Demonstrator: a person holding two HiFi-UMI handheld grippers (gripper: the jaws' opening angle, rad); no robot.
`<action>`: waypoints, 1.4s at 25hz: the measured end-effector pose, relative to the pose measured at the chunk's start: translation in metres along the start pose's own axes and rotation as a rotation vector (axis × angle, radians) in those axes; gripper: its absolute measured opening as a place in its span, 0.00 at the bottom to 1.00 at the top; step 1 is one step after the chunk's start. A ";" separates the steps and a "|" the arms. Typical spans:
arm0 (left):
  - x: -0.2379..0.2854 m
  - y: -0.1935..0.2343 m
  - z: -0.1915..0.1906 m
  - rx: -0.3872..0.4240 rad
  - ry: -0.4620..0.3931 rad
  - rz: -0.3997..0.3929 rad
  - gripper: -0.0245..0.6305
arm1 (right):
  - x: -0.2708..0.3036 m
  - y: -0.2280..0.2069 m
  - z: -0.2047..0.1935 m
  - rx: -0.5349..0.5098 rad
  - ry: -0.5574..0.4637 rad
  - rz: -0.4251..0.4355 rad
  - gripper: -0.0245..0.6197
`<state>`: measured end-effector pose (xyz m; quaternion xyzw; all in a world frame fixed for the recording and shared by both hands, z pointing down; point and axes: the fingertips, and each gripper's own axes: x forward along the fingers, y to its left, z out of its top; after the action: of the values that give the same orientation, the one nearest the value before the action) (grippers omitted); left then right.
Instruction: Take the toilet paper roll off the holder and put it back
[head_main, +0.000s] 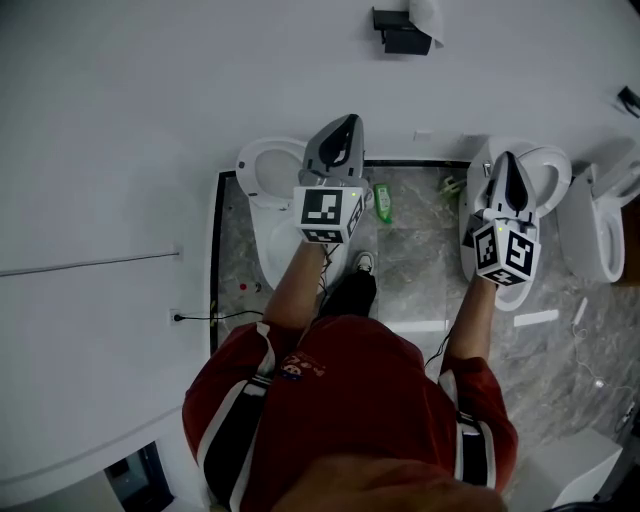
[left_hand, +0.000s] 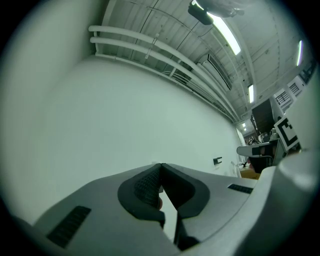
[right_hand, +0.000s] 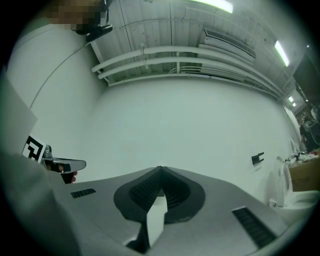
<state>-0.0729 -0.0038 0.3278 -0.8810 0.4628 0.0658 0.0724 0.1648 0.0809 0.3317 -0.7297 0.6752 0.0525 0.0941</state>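
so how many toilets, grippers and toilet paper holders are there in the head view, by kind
toilets: 3
grippers, left gripper and right gripper: 2
toilet paper holder: 1
total: 6

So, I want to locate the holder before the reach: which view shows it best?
The head view: the holder shows largest, dark on the white wall, the roll by it at the top edge. The left gripper view shows the holder only as a tiny dark bracket; the right gripper view's holder is as tiny.
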 end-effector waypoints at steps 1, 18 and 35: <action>0.011 0.004 -0.003 -0.001 -0.001 -0.004 0.07 | 0.012 -0.002 -0.001 -0.002 -0.004 -0.002 0.05; 0.215 0.106 -0.033 -0.021 -0.005 -0.021 0.07 | 0.242 -0.004 -0.026 -0.011 -0.002 0.012 0.05; 0.302 0.139 -0.055 -0.013 0.001 0.014 0.07 | 0.358 -0.006 -0.052 0.001 -0.007 0.098 0.05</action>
<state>-0.0150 -0.3362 0.3176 -0.8782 0.4686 0.0689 0.0663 0.1973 -0.2791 0.3100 -0.6956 0.7097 0.0592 0.0942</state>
